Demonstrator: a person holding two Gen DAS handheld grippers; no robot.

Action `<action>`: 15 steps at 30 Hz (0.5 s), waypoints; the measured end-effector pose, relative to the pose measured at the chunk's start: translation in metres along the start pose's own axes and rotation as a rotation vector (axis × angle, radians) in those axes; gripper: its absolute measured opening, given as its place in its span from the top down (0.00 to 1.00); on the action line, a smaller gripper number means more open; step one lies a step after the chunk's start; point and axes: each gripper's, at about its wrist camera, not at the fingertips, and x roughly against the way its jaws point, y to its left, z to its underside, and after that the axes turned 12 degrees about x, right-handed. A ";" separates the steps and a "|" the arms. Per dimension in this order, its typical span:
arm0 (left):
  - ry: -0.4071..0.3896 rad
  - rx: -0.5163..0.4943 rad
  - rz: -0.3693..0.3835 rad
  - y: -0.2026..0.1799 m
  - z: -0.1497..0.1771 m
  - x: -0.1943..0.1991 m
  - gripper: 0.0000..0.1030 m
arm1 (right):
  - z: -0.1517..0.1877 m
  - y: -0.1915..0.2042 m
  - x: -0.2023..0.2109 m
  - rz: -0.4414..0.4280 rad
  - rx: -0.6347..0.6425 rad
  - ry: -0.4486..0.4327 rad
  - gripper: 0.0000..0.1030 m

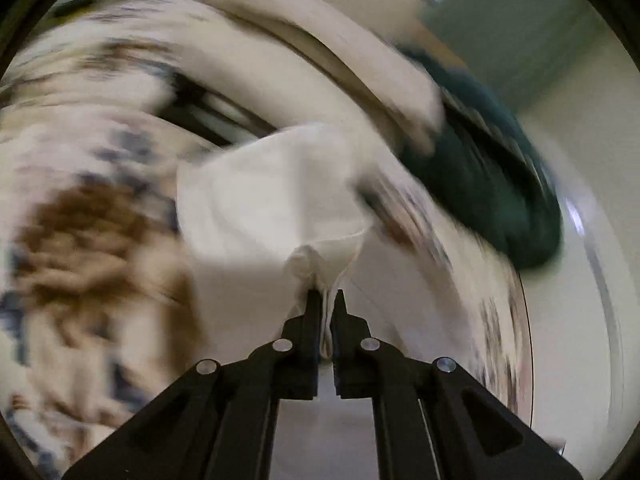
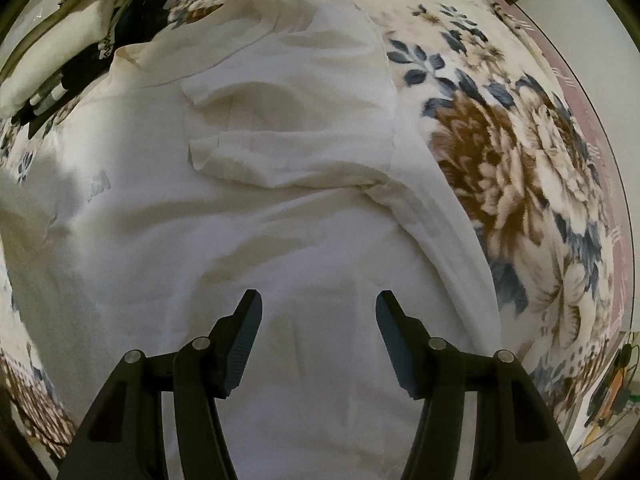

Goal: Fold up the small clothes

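black fingers of the left gripper (image 1: 328,294) are pressed together, pinching a bunched fold of the white t-shirt (image 1: 272,200) lifted off a blurred floral blanket (image 1: 80,220). right gripper (image 2: 318,300) hovers with jaws spread wide over the white t-shirt (image 2: 240,220), which lies flat on the floral blanket (image 2: 520,152), one sleeve (image 2: 288,160) folded inward.

Left gripper (image 1: 329,296), lower centre of frame: jaws pinched together. Right gripper (image 2: 319,300), lower centre: jaws spread wide.
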 end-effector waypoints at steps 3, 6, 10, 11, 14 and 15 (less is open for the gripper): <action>0.227 -0.061 -0.031 -0.010 0.022 -0.037 0.82 | 0.005 -0.003 0.000 0.004 -0.009 0.010 0.40; 0.311 -0.043 -0.021 -0.002 0.031 -0.033 0.56 | 0.012 -0.008 0.003 0.002 -0.030 0.011 0.40; 0.262 -0.026 -0.047 0.012 0.014 -0.002 0.33 | 0.017 -0.014 0.006 -0.019 -0.061 0.008 0.40; 0.241 -0.022 -0.085 0.018 0.002 0.000 0.33 | 0.016 -0.016 0.006 -0.030 -0.073 0.008 0.40; 0.197 -0.043 -0.165 0.027 -0.019 -0.007 0.32 | 0.012 -0.019 0.007 -0.084 -0.097 -0.003 0.40; 0.183 -0.064 -0.202 0.026 -0.028 -0.017 0.33 | 0.010 -0.018 0.008 -0.093 -0.101 -0.008 0.40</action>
